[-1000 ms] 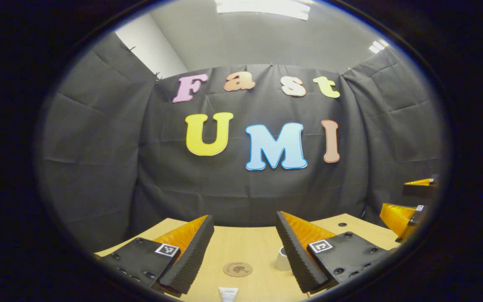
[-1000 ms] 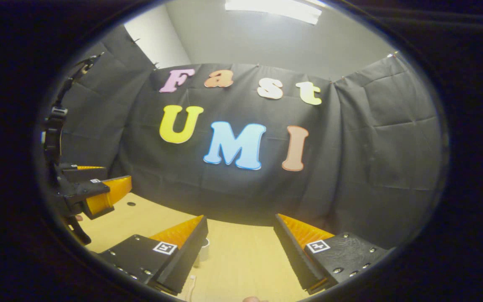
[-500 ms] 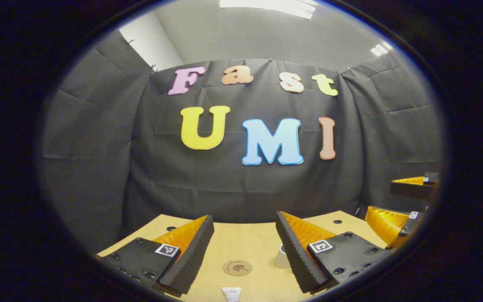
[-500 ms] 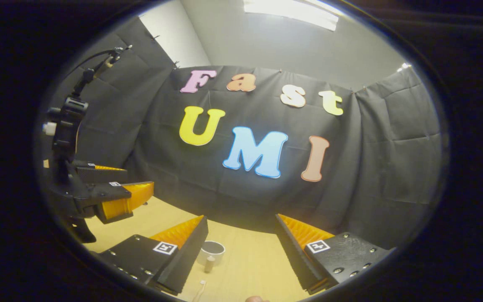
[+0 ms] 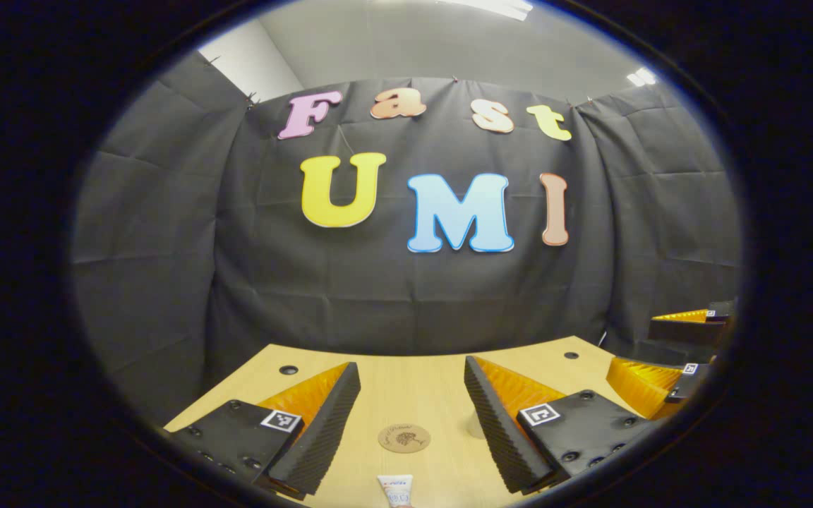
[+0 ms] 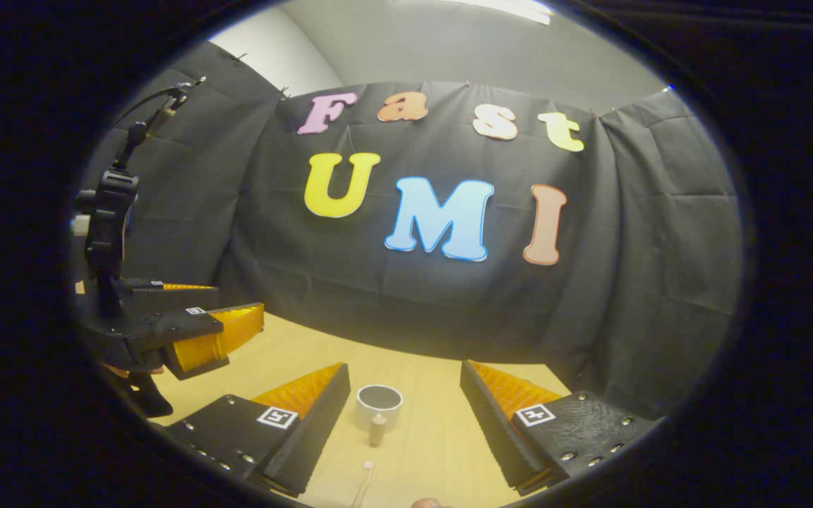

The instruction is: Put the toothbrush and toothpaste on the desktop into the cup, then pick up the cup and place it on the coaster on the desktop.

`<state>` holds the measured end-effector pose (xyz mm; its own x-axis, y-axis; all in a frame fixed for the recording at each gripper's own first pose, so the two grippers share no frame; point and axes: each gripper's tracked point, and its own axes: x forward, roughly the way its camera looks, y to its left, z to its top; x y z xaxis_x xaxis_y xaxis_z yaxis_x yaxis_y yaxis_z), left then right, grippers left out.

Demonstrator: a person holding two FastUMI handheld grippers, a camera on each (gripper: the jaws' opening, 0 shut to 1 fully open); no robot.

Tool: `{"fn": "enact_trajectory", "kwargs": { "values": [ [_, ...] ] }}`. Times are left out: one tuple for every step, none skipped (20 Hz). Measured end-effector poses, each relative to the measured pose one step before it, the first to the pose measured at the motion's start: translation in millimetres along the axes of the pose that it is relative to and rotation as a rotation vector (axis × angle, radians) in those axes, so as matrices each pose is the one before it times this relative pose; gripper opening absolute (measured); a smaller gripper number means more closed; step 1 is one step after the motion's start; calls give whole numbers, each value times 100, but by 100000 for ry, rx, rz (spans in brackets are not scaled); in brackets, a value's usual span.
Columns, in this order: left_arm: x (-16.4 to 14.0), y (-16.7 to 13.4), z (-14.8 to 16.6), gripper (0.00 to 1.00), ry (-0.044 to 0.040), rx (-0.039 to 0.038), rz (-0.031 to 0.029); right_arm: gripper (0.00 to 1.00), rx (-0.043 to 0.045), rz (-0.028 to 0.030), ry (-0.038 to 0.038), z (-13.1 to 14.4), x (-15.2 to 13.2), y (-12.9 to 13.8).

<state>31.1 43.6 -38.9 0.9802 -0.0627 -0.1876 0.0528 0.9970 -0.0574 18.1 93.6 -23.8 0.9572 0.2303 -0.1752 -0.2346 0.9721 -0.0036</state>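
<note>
My left gripper (image 5: pixel 411 365) hangs open above the wooden table (image 5: pixel 406 395). Between its fingers lie a round brown coaster (image 5: pixel 404 438) and, nearer, the end of a white toothpaste tube (image 5: pixel 394 489). A white cup (image 5: pixel 475 425) peeks out behind its right finger. My right gripper (image 6: pixel 404 367) is open too. The white cup (image 6: pixel 379 406) stands upright between its fingers, with a small brown upright piece (image 6: pixel 377 428) just before it. The toothbrush (image 6: pixel 365 474) lies nearer, its white head toward the cup. Neither gripper touches anything.
The right gripper (image 5: pixel 629 346) shows at the right edge of the left gripper view. In the right gripper view the left gripper (image 6: pixel 237 303) hangs open at the left, a cable rising from it. Black cloth walls close the table's back and sides. Small holes (image 5: pixel 288 369) mark its far corners.
Both views have tipped downward, so more of the table shows. The cup and toothbrush have come into sight between the right gripper's fingers. Both grippers stay open.
</note>
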Motion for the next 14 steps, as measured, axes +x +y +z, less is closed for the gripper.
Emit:
{"fn": "enact_trajectory", "kwargs": {
  "values": [
    [199,123,-521,100,1973,-328,-99,96,1800,1018,3855,-925,182,112],
    [205,-13,-566,100,2287,-106,-354,96,1863,-181,3993,-960,30,-45],
    [188,168,-650,100,2463,419,-171,96,2008,-162,4250,-1015,164,-107],
    [256,71,-877,97,2693,852,42,96,2095,-115,4340,-1004,291,-46],
    [205,137,-903,97,2904,687,88,96,2247,3,4167,-1011,409,-81],
    [367,95,-1002,97,3315,366,-441,96,2077,65,4429,-1033,412,93],
    [210,35,-966,97,3293,-25,-346,96,1856,-47,4653,-1038,400,28],
    [307,89,-1020,97,3345,-339,-172,96,1327,213,3888,-1089,262,43],
    [237,133,-845,97,3046,-480,-111,96,644,-59,3079,-800,387,69],
    [322,74,-1199,97,3067,-392,14,96,-86,-200,3152,-772,597,-104],
    [377,104,-1064,97,3122,-492,-1,96,-541,-17,3216,-739,499,-48],
    [443,25,-1234,97,3589,-601,-269,96,-493,-79,3037,-772,346,-103],
    [339,3,-1160,97,4158,-294,-39,96,-236,415,2678,-598,368,44],
    [279,25,-1058,97,3603,-133,-113,96,-381,797,2374,-565,204,117]
  ]
}}
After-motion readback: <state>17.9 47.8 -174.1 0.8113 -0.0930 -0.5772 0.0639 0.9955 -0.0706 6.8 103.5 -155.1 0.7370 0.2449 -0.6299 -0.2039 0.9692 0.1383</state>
